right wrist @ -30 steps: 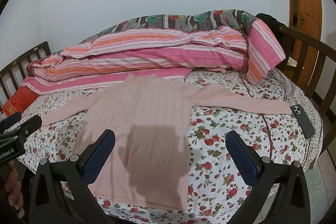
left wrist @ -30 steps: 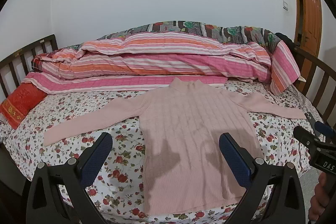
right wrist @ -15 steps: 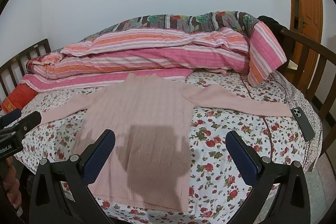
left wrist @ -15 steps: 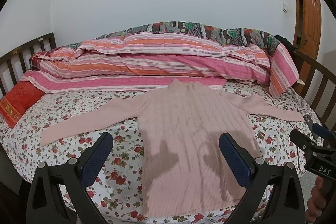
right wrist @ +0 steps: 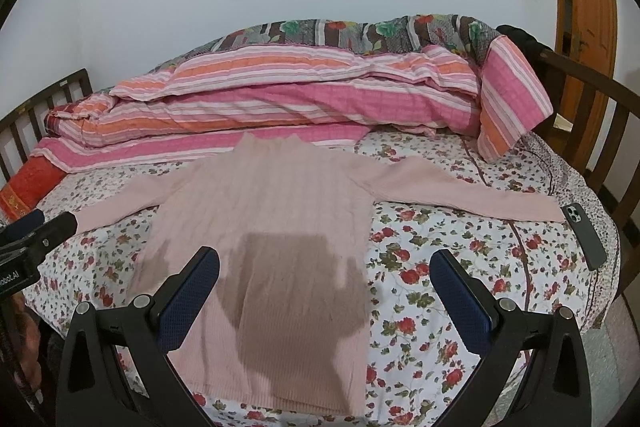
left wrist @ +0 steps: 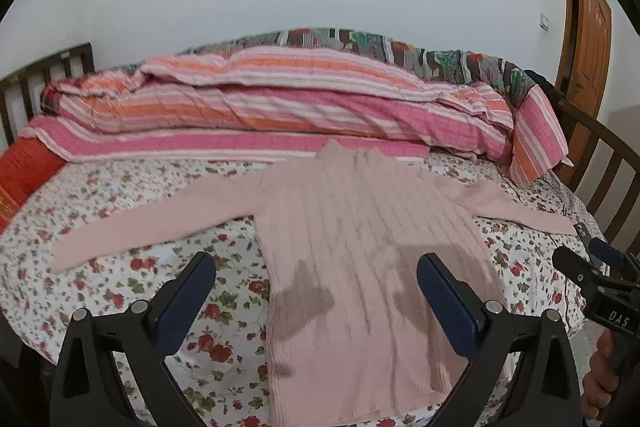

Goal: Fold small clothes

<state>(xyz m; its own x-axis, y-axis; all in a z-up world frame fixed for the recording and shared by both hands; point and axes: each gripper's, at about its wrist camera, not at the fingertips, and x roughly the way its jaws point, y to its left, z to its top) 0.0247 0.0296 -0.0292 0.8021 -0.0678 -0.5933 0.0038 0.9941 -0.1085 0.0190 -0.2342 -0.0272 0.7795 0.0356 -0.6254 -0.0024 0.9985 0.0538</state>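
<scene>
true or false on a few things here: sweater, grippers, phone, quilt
1. The pink sweater lies flat on the bed with both sleeves spread out. True.
2. The left gripper is shut on the sweater's hem. False: its jaws stand wide apart above the sweater, holding nothing.
3. A dark phone lies on the floral sheet near the end of one sleeve. True.
4. The right gripper is open. True.
5. The striped quilt covers the sweater's body. False: the quilt is piled behind the collar, and the sweater's body is uncovered.
</scene>
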